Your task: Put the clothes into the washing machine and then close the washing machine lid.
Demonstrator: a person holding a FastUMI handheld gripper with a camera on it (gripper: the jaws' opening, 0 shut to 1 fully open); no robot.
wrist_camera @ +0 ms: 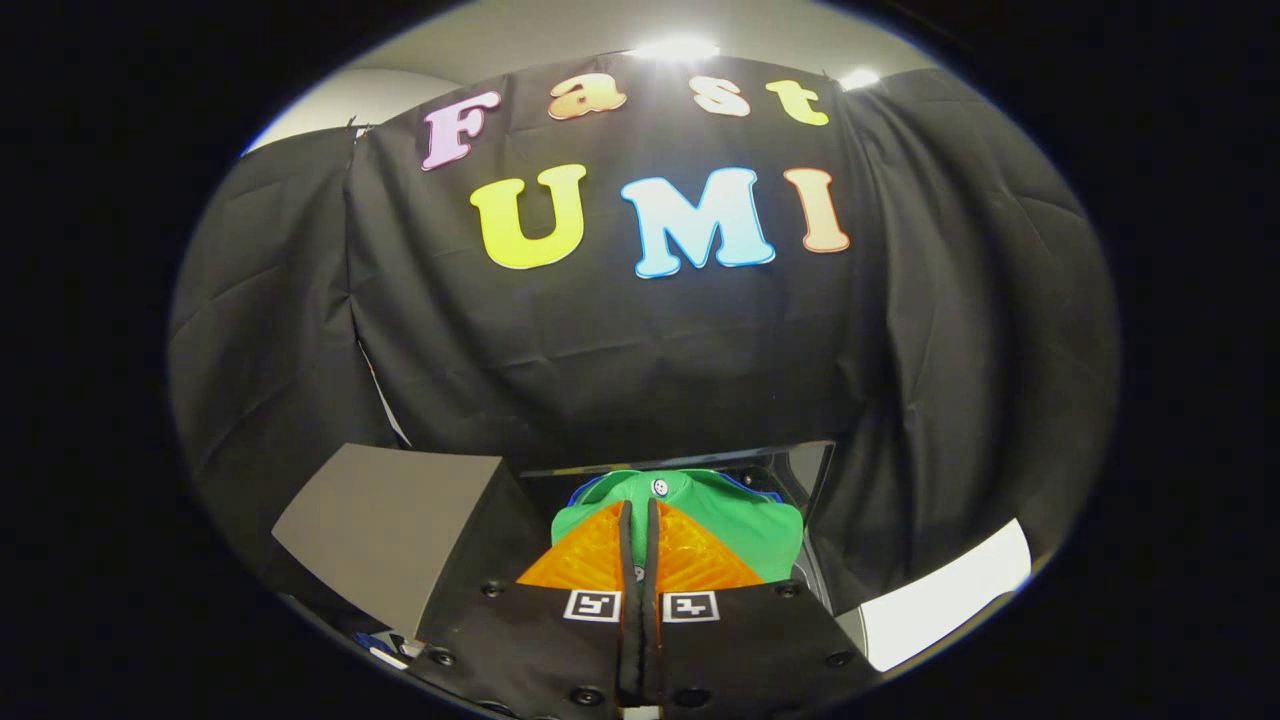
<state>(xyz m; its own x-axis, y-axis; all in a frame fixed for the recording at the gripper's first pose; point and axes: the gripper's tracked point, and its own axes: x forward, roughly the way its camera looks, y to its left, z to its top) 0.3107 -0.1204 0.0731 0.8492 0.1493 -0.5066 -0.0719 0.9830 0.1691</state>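
Note:
My gripper [638,508] is shut, its two fingers pressed together with only a thin slit between them. A green garment [740,530] with a white button [659,487] and a blue edge bunches around and just beyond the fingertips, held up in front of the black cloth wall. Both fingers appear to pinch its fabric. Behind the garment stands a dark glossy panel [800,470], which looks like part of the washing machine. The drum's opening is hidden by the garment and the fingers.
A flat grey panel [390,520] lies to the left of the fingers. A white surface [950,600] shows low on the right. The black cloth wall [640,350] hangs close behind everything.

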